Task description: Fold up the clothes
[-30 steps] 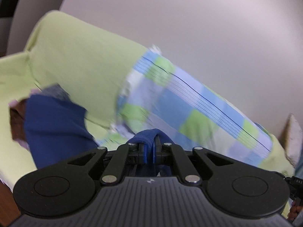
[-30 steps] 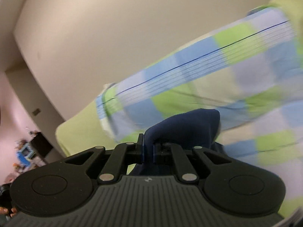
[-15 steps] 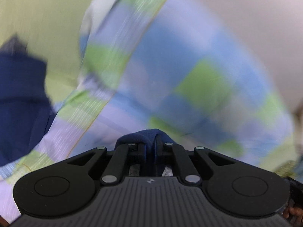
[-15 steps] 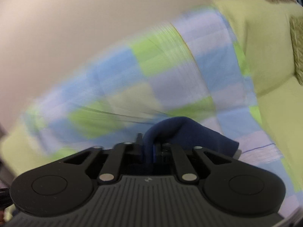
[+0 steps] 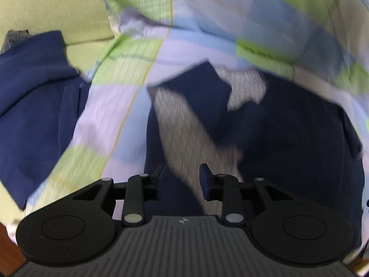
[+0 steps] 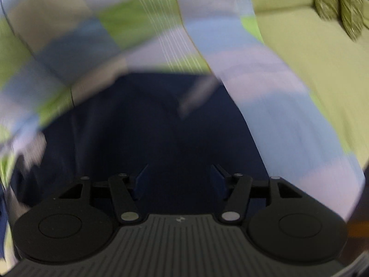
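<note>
A navy blue garment (image 5: 288, 133) with a grey lining panel (image 5: 184, 124) lies spread on a checked blue, green and lilac blanket (image 5: 129, 73). My left gripper (image 5: 182, 173) is open just above the garment, its jaws apart and empty. In the right wrist view the same navy garment (image 6: 161, 124) fills the middle. My right gripper (image 6: 178, 173) is open wide over it, holding nothing. Both views are motion-blurred.
A second navy garment (image 5: 34, 87) lies to the left on the light green sofa cover (image 5: 53, 7). The checked blanket (image 6: 265, 92) runs over the green sofa seat (image 6: 318, 53). Two patterned green cushions (image 6: 339, 2) stand at the far right.
Both grippers were shut on navy cloth, held up toward the wall. They swung down to the blanket and opened, letting the garment go; it now lies spread below them.
</note>
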`<state>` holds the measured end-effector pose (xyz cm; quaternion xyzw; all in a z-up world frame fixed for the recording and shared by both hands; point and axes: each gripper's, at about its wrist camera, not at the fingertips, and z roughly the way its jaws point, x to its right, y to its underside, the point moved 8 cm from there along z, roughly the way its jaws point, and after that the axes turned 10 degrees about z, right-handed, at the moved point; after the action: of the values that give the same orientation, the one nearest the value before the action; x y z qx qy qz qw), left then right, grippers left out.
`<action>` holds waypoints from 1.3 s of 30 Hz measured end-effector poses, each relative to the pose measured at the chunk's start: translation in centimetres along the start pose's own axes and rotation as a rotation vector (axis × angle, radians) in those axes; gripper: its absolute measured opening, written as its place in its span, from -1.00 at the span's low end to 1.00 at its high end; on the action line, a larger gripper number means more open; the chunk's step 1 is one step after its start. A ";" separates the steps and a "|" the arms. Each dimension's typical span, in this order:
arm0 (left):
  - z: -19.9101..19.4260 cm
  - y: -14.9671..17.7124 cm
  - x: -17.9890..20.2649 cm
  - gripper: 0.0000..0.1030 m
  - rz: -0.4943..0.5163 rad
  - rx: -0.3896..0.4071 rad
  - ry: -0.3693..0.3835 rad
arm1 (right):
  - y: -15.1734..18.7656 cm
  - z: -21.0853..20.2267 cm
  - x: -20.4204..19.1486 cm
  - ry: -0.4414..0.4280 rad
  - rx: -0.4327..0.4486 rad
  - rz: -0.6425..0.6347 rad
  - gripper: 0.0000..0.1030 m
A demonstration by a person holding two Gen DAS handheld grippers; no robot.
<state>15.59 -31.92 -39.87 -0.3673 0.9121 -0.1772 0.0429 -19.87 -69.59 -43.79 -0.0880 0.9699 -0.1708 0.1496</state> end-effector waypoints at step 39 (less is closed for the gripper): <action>8.1 -7.4 0.0 -0.02 -0.076 0.071 0.121 | 2.9 8.1 -37.5 -0.786 -0.194 -0.709 -0.18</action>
<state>22.18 -39.25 -44.83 -0.3886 0.8915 -0.2327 -0.0061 17.62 -61.03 -42.33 -0.4809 0.7630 -0.0748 0.4255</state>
